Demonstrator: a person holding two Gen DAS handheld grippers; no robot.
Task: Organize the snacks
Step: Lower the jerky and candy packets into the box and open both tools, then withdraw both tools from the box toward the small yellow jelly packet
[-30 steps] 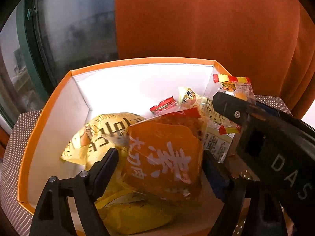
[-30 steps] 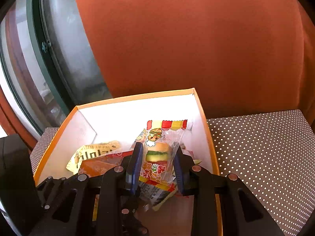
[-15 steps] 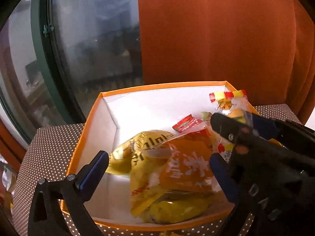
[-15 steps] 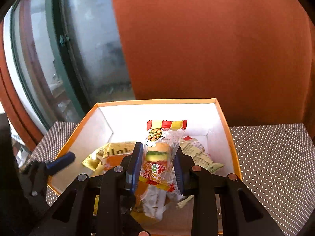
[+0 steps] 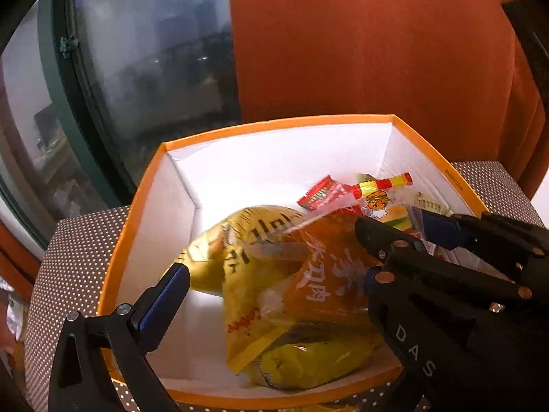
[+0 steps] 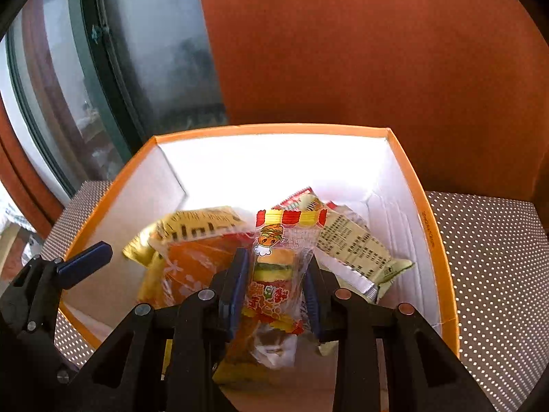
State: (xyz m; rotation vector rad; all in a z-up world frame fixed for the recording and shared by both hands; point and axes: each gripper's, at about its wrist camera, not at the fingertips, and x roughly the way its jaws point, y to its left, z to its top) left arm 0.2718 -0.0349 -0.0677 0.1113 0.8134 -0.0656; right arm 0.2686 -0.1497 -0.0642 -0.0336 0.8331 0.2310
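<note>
An orange box [image 5: 274, 123] with white inner walls holds several snacks: a yellow bag [image 5: 240, 240], an orange packet [image 5: 329, 274] lying on it, and a small red packet [image 5: 319, 195] at the back. My left gripper [image 5: 274, 274] stands open wide over the box's near side, its fingers either side of the orange packet and not touching it. My right gripper [image 6: 276, 274] is shut on a clear burger-candy packet [image 6: 271, 237] and holds it upright above the box [image 6: 274, 127]. In the left wrist view the right gripper [image 5: 394, 221] covers the left gripper's right finger.
The box sits on a brown cloth with white dots [image 6: 497, 257]. A rust-orange curtain [image 5: 377, 51] hangs close behind it, and a dark-framed window [image 5: 137, 68] is at the back left. A pale green printed packet [image 6: 357, 250] lies against the box's right wall.
The left gripper opened wide, let go of the orange packet and drew back; the packet now lies in the box. The right gripper moved further over the box, still holding the burger-candy packet.
</note>
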